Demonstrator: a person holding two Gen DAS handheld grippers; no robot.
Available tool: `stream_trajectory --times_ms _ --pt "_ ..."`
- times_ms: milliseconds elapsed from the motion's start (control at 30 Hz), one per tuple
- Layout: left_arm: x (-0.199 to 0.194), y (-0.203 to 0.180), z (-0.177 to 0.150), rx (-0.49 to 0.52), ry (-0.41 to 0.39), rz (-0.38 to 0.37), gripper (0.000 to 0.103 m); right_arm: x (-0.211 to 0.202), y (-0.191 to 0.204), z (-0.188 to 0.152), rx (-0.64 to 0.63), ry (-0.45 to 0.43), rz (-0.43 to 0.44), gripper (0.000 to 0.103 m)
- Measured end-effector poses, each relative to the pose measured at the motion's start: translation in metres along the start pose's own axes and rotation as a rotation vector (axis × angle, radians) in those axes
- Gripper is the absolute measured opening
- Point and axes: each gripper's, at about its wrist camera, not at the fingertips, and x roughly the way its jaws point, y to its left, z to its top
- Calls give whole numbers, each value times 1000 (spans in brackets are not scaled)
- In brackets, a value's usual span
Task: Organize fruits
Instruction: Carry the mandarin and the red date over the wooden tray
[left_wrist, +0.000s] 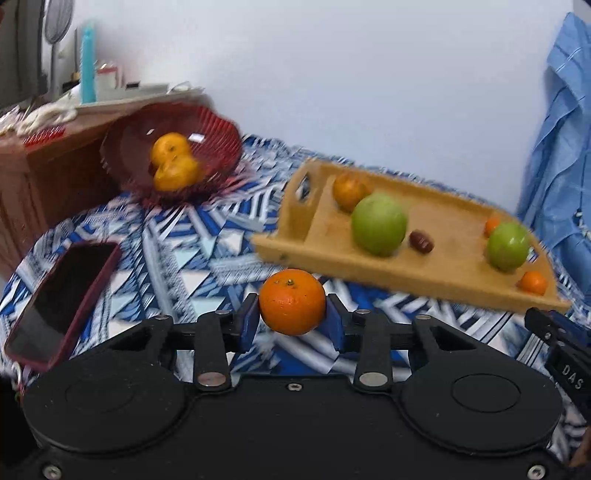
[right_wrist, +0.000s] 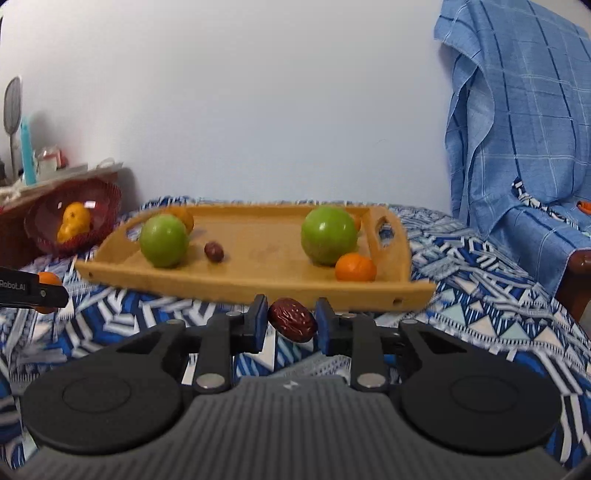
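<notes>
My left gripper (left_wrist: 292, 320) is shut on an orange tangerine (left_wrist: 291, 301), held above the patterned cloth in front of the wooden tray (left_wrist: 406, 273). My right gripper (right_wrist: 291, 322) is shut on a dark red date (right_wrist: 292, 319), just before the tray's (right_wrist: 236, 282) near wall. On the tray lie two green apples (right_wrist: 163, 240) (right_wrist: 328, 235), a second date (right_wrist: 214, 252) and a small tangerine (right_wrist: 355, 267). A red mesh basket (left_wrist: 218, 133) at the far left holds two tangerines (left_wrist: 173, 162).
A phone in a red case (left_wrist: 62, 299) lies on the blue and white cloth (left_wrist: 192, 251) at the left. A brown wooden cabinet (left_wrist: 48, 173) with clutter stands behind the basket. A blue checked cloth (right_wrist: 517, 147) hangs over a chair at the right.
</notes>
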Motion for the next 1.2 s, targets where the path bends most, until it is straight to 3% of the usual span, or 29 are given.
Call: stream_trajectory --times_ms 200,567,800,933,1200 --pt "4 -17 30 49 -52 -62 36 10 -13 27 34 -32 5 32" --pt "43 -45 100 34 -82 -137 36 53 -58 94 175 -78 45 32" --pt "86 -64 123 64 -41 -156 36 104 -74 106 205 -34 123 32" --pt "112 -76 128 95 -11 -154 36 131 -76 104 186 37 160 32" --pt "153 -103 127 117 66 -175 36 162 -74 97 140 124 170 32"
